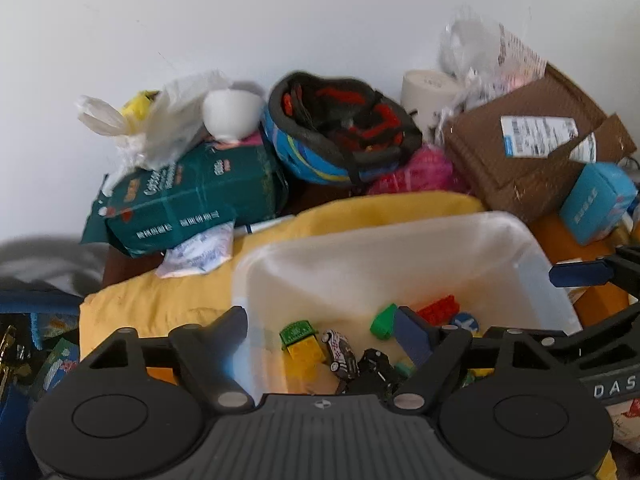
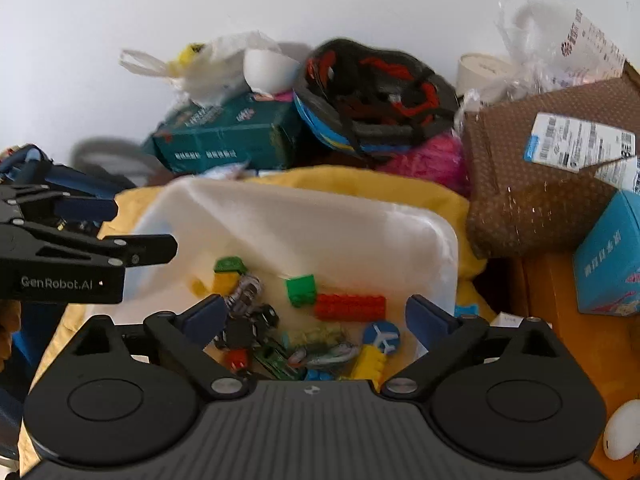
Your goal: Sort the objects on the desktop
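Note:
A clear plastic bin rests on a yellow cloth. Inside lie toys: a red brick, a green brick, a yellow brick, toy cars and a blue airplane disc. My left gripper is open and empty over the bin's near edge. My right gripper is open and empty above the toys. The left gripper also shows in the right wrist view, at the bin's left side.
Clutter lines the wall behind: a green package, a white bowl, a plastic bag, a blue helmet, a pink item, a brown cardboard box and a light blue box. A white object lies at right.

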